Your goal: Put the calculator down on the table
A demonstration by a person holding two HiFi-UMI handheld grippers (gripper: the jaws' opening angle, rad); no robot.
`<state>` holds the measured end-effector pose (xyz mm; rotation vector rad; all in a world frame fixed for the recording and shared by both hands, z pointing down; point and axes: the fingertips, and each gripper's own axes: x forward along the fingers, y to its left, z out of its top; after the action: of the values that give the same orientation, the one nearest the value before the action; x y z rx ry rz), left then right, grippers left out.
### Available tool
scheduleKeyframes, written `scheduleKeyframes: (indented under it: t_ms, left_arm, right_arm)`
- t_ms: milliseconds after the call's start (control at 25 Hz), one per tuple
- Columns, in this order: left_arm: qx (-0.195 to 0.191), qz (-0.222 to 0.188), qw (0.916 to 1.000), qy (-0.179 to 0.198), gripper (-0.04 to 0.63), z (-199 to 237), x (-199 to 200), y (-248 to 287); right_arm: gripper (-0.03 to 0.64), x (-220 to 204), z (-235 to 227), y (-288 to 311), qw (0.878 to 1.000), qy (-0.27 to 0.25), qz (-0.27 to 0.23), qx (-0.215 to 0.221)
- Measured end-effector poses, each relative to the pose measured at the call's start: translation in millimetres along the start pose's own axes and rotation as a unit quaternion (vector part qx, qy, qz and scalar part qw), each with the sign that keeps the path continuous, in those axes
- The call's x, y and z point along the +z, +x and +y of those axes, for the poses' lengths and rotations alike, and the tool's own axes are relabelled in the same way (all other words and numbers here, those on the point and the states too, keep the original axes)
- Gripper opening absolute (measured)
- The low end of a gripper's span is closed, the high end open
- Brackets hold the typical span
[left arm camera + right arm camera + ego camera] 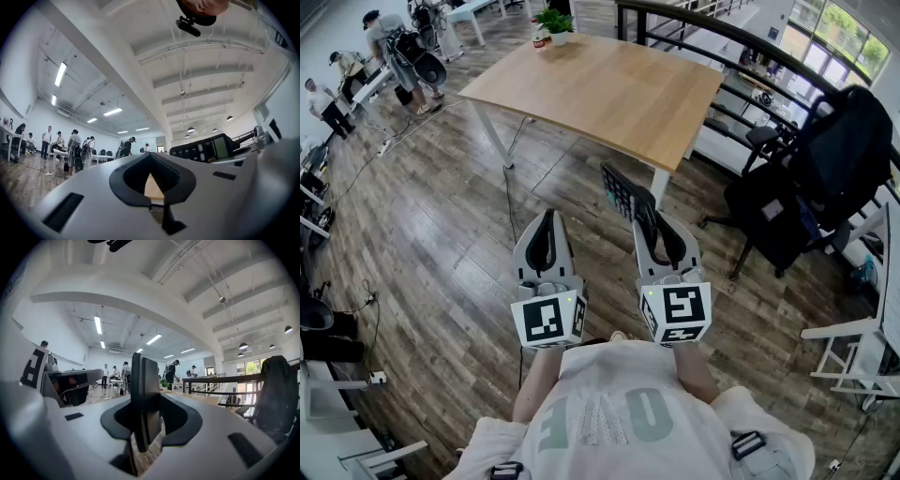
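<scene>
Right claw [652, 223] is clamped on the calculator [624, 190], jaws partway in with the pads pressing on its two faces. It stands on edge between them, thin side toward my right gripper view, top end sticking out past the claw tips. In the left gripper view its key side and small display show off to the right, a bit tilted

Calculator is up in the air, not on the bench [609, 89]. From the head view it sits over the wooden floor [441, 234], just short of the bench's near edge, close to the white leg at that corner

Left claw [548, 216] is closed, tips meeting, nothing between the jaws; only a sliver of the bench top shows through the gap behind the tips. It points a little upward, beside the right claw and roughly parallel with it, not touching it or the calculator

Both marker cubes, left [548, 319] and right [675, 314], sit near my chest at the bottom of the head view

Bench top is light wood on white legs, mostly bare, with a potted plant [555, 21] at its far edge and a small item beside the pot that I can't make out

Black office chair [825, 178] with dark cloth over it stands to the right of the bench, dark railing [722, 37] behind. Several people [394, 47] stand at other desks far off on the left
</scene>
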<state>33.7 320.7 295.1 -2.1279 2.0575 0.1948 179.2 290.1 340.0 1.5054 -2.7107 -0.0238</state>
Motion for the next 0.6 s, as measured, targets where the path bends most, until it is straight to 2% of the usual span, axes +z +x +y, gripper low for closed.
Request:
scheduleKeyframes:
  t_ms: [200,480,600]
  left_arm:
    - [0.001,-0.001,1.0000,0.008,0.009,3,0,0]
    - [0.022,0.000,0.9997,0.013,0.009,21,4,0]
    - [0.028,0.003,0.9995,0.013,0.009,26,0,0]
  right_arm:
    - [0.120,-1,-1,-3,1.000,0.000,0.002,0.000]
    - [0.121,5,-1,-2,0.999,0.032,-0.016,0.014]
    - [0.121,7,-3,0,0.999,0.030,-0.018,0.021]
